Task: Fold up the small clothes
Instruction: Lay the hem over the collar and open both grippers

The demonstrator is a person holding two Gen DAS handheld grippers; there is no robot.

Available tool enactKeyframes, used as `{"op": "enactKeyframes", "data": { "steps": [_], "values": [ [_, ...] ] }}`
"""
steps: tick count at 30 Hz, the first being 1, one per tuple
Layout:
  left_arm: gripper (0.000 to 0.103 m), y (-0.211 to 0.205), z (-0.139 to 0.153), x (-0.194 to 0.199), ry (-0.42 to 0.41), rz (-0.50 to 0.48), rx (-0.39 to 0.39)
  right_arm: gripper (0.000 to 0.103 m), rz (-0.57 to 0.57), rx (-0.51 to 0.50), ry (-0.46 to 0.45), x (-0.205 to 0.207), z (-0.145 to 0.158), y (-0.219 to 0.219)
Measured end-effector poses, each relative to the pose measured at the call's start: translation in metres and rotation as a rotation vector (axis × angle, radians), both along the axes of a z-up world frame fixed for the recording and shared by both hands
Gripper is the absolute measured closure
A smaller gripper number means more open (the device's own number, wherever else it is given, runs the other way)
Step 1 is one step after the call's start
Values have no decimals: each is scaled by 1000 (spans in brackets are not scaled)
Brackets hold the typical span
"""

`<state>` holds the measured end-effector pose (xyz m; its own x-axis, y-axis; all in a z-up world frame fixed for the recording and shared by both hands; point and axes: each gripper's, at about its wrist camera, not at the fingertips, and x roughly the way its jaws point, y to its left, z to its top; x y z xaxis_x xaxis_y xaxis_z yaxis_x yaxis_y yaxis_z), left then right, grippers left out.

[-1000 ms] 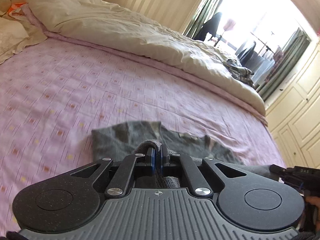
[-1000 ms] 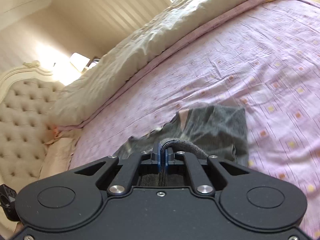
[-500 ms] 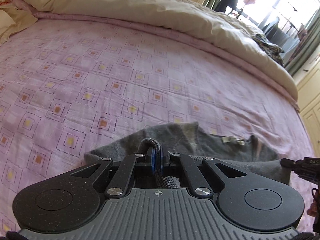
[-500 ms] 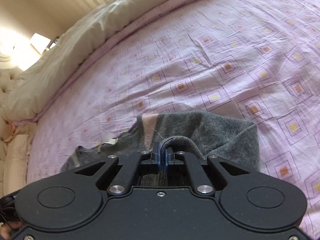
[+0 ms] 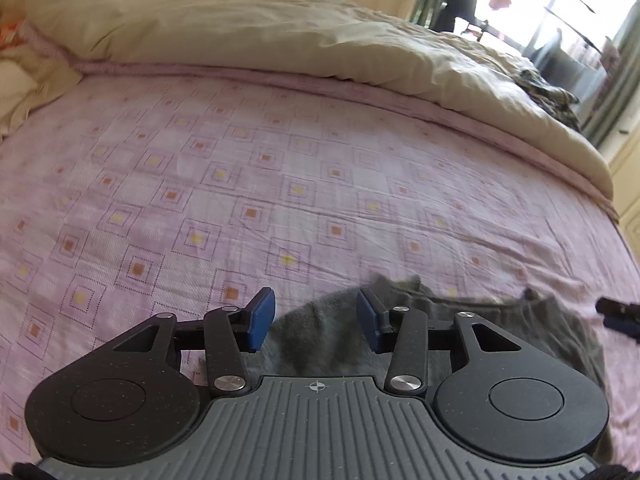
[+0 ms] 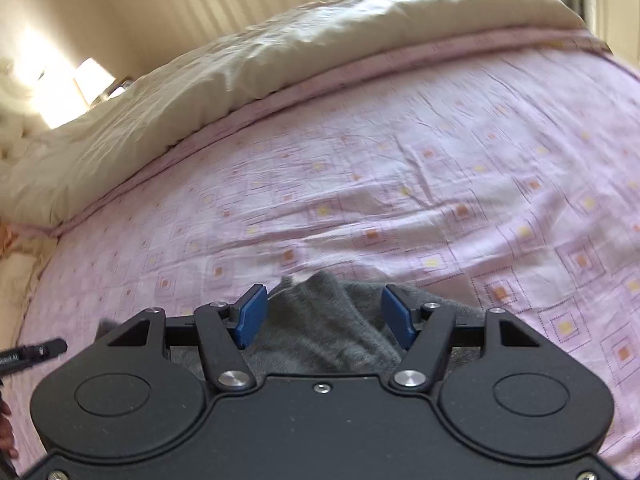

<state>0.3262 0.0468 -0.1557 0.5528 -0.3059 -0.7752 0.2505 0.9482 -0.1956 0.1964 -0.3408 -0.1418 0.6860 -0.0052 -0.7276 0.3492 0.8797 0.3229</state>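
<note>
A small grey knitted garment [image 5: 320, 336] lies on the pink patterned bedsheet [image 5: 280, 184], mostly hidden under both gripper bodies. My left gripper [image 5: 316, 318] stands open just above its left part, blue pads [image 5: 260, 318] spread apart and holding nothing. In the right wrist view the same grey garment [image 6: 320, 328] lies bunched between the spread blue pads [image 6: 252, 316] of my right gripper [image 6: 324, 316], which is open too. The tip of the right gripper [image 5: 618, 314] shows at the right edge of the left wrist view.
A cream duvet [image 5: 248, 36] is rolled along the far side of the bed, with a dark patterned cloth [image 5: 548, 92] on its right end. Pillows [image 5: 20, 80] lie at the left. White cupboards [image 5: 628, 184] stand to the right; a bright window [image 5: 560, 12] is behind.
Both grippers were shut on folds of the grey garment; both have opened and let it go. The garment now rests flat on the sheet, and both grippers have drawn back a little.
</note>
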Motion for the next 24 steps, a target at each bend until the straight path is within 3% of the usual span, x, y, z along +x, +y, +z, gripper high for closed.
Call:
{"op": "enactKeyframes", "data": {
  "steps": [5,10,15,16,24],
  "values": [
    [54,-23,-1,-38,13,-119,39,35,180,-83,56,-8,-4,49],
    [54,-44,-19,-64,47,-235,127,36,323,-159,139,-12,-23,90],
    [53,-44,-44,-52,118,-196,203,36,309,-174,230,4,-45,94],
    [49,-42,-49,-47,141,-178,209,34,293,-163,244,7,-51,90],
    [29,-48,-60,-40,151,-168,257,13,284,-238,210,6,-62,107]
  ]
}}
